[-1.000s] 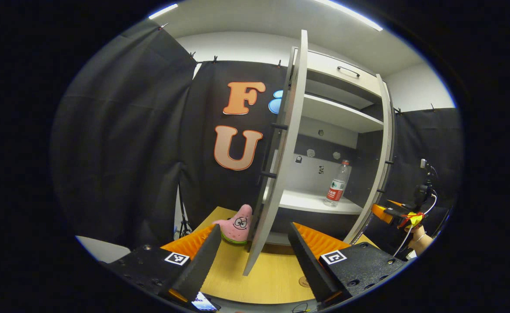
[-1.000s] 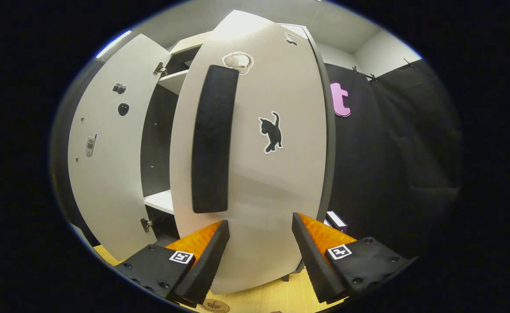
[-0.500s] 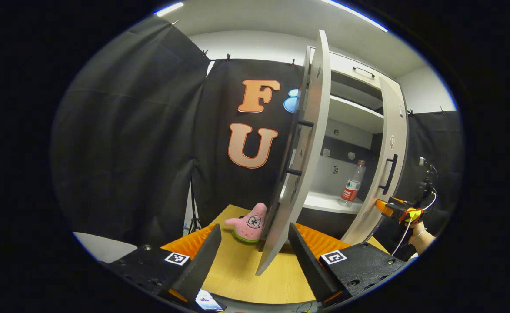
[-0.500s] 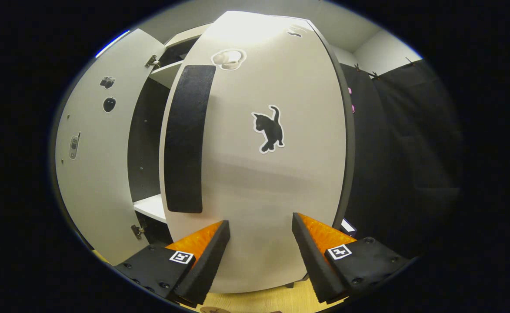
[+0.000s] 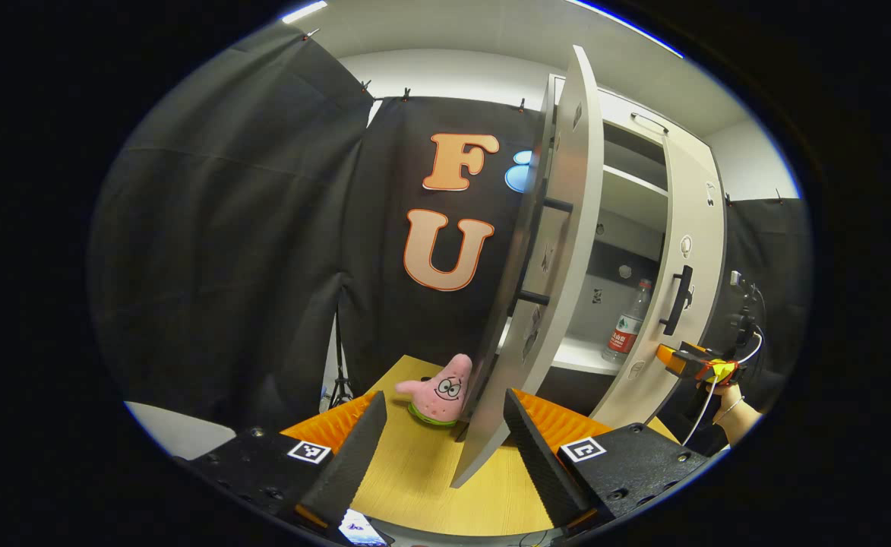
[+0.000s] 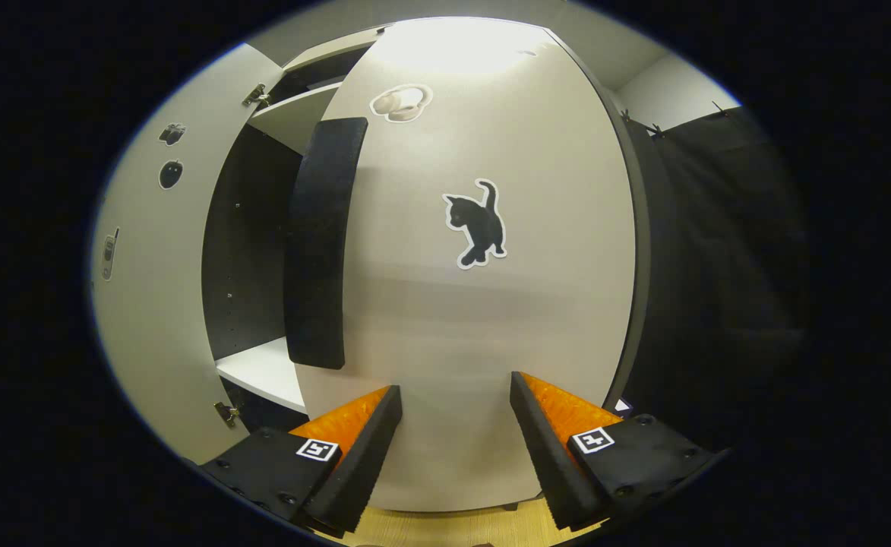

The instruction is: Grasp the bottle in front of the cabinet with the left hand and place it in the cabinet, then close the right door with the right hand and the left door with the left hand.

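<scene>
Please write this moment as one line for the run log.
bottle: on cabinet shelf | right door: partly closed, right gripper open at its face | left door: open | left gripper: open, holds nothing

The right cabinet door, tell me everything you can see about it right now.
The right cabinet door is a tall, pale panel with a matte look, partly closed, with a gap at its handle edge showing the dark interior and a white shelf. A long black bar handle runs vertically near that edge. It carries a black cat sticker and a pale sticker near the top. The right hand-held gripper, jaws open, is close to its lower face; contact cannot be told.
</scene>
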Demonstrator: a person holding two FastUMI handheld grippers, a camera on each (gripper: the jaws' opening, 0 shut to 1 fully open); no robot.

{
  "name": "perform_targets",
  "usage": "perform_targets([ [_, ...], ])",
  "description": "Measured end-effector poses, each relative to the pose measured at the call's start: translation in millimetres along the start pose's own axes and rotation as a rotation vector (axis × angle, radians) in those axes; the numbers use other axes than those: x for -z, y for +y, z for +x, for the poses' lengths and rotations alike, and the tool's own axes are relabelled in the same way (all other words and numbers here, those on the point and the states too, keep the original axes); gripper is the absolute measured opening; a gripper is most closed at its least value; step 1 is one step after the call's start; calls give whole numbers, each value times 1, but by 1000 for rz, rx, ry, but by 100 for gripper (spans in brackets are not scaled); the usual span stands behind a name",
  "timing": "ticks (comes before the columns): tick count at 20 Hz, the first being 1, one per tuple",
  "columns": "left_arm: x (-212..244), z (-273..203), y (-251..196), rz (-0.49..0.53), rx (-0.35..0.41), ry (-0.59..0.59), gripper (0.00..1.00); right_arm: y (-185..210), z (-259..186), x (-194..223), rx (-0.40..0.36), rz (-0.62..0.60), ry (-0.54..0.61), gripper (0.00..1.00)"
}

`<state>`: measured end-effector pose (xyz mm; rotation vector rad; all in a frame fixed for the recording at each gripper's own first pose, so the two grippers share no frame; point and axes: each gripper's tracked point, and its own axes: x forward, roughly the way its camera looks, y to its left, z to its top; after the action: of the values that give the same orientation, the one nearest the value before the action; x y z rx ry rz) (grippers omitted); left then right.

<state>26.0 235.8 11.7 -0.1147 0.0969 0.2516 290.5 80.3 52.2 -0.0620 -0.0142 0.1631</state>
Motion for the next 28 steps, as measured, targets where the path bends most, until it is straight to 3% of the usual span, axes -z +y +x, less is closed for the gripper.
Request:
perform_targets([
  [13, 7, 66, -12, -2, 47, 21, 95, -5, -6, -10, 16, 16, -7, 96],
  [20, 14, 69, -23, -35, 84, 47, 95, -40, -80, -42, 47, -19, -40, 96],
  [28, 18, 67, -61, 37, 153, 48, 94, -70, -168, -65, 71, -43, -54, 96],
])
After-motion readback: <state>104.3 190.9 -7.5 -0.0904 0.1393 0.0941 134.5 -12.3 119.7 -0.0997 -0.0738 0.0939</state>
